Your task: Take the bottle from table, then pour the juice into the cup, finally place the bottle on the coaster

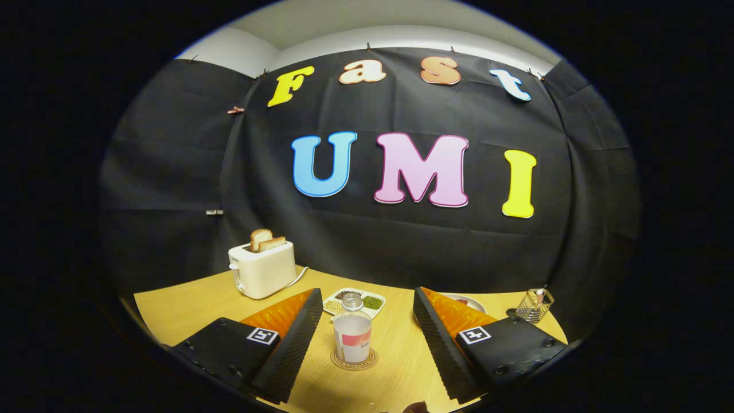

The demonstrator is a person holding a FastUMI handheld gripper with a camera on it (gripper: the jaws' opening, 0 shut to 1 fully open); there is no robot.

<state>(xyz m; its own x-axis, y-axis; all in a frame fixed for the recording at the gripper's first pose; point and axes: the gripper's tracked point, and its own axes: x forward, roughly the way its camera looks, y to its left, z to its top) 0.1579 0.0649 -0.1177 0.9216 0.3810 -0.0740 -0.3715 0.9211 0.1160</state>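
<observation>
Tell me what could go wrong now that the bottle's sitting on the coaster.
1. The bottle stands between the open jaws of the gripper; a sideways drift while backing away could tip it off the coaster.
2. The divided snack dish sits just behind the bottle, so a forward nudge might push the bottle into it.

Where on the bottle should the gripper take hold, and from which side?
Probably the straight body of the bottle, below its narrow neck, approached head-on. It stands upright on the coaster, between the open gripper fingers, so they can close on both flanks.
</observation>
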